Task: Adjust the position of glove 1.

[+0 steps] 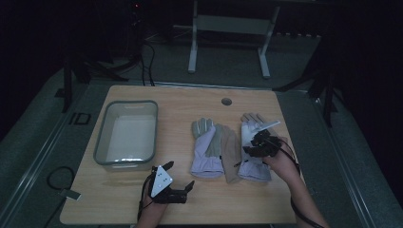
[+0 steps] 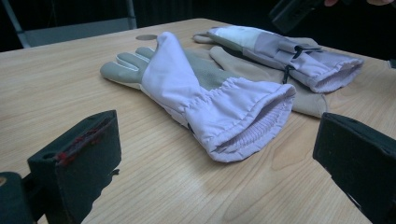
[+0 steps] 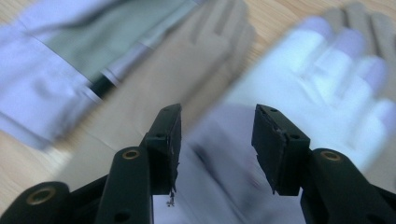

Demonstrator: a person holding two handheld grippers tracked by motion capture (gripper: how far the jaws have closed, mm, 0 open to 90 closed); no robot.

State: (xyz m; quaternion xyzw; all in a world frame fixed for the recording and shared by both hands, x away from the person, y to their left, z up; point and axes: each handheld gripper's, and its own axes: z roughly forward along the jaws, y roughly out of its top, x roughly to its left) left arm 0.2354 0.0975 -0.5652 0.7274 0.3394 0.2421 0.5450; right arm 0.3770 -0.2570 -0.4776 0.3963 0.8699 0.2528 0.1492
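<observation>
In the high view, the right gripper [image 1: 254,142] hovered over the right glove [image 1: 253,156], the left gripper [image 1: 180,184] apart. In the left gripper view, the wide empty jaws faced the left glove [image 2: 205,93]. In the right gripper view, the half-open jaws held nothing; they should descend squarely onto the cuff.

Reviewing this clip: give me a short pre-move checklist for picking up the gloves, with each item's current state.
1. Right gripper jaws apart, nothing between them: ok.
2. Right gripper over the right glove, above its cuff end: ok.
3. Left gripper open and off the cloth, on the table in front of the left glove: ok.
4. Left glove cuff opening faces the left gripper: ok.
5. Gloves apart from each other: not ok, the tan piece between them overlaps both.
6. Clear bin free to take them: ok.
</observation>
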